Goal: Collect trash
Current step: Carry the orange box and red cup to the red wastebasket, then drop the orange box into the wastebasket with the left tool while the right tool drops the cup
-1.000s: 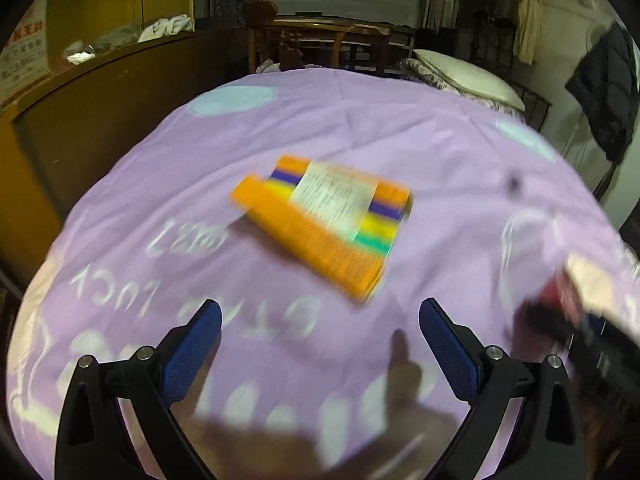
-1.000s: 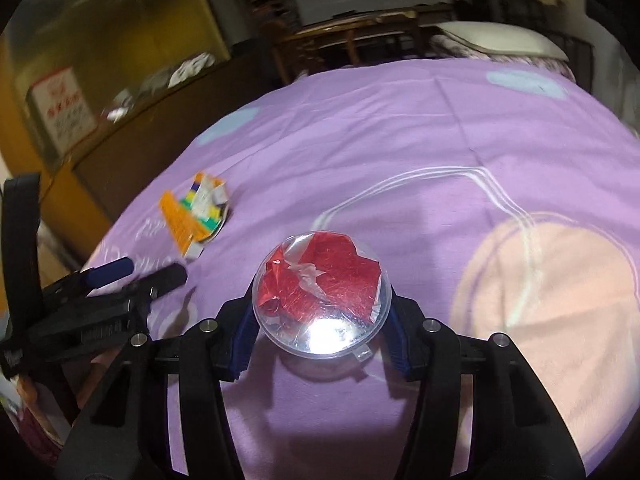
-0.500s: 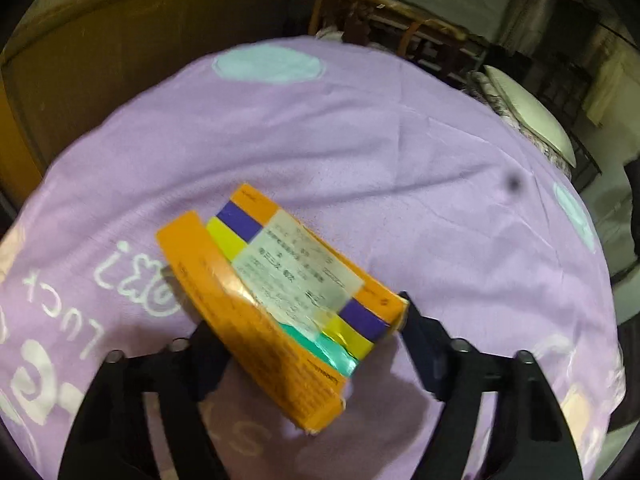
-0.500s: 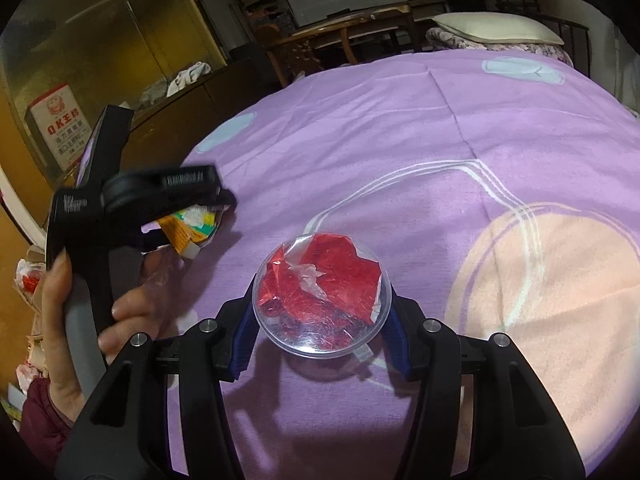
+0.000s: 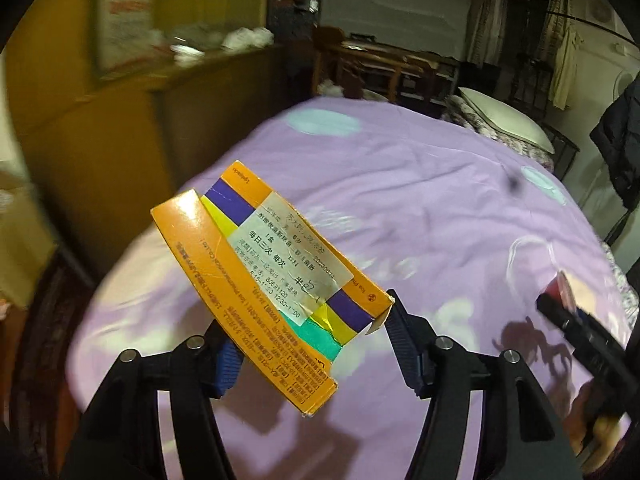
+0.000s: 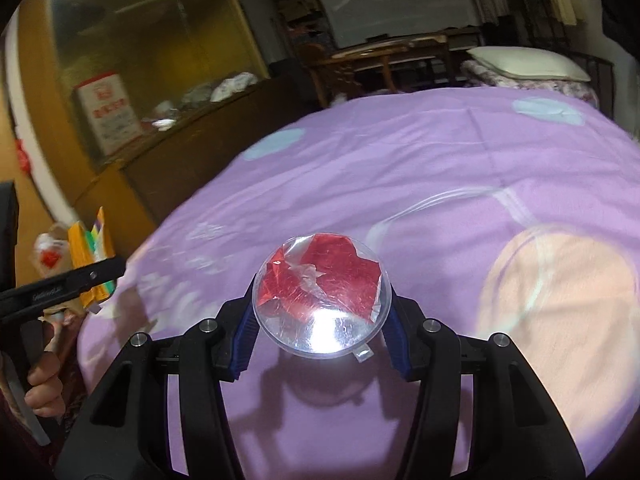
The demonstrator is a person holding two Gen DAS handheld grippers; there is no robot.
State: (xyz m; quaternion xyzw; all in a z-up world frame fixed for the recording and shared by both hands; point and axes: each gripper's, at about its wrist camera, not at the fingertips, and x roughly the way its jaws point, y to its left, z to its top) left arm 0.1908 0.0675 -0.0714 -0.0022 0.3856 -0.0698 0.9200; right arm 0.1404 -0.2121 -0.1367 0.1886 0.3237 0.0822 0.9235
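A flattened orange medicine box [image 5: 272,280] with purple, yellow and green stripes and a white label hangs tilted above the purple bed cover [image 5: 440,216]. My left gripper [image 5: 316,346] grips its lower end, the jaws still closing on it. In the right wrist view that box [image 6: 90,256] shows at the far left, off the bed's edge. My right gripper [image 6: 320,332] is shut on a clear round plastic container [image 6: 322,308] holding crumpled red foil, just above the cover. The right gripper [image 5: 576,328] also shows at the left view's right edge.
A wooden cabinet [image 6: 168,148] with clutter on top stands along the bed's left side. A pillow [image 6: 528,64] lies at the bed's far end, with a wooden table and chairs [image 6: 384,56] behind it. A hand [image 6: 44,380] holds the left gripper's handle.
The left gripper moved onto the orange box, shut on it and lifted it off the cover toward the bed's left edge. The right gripper rose slightly with the container still in it.
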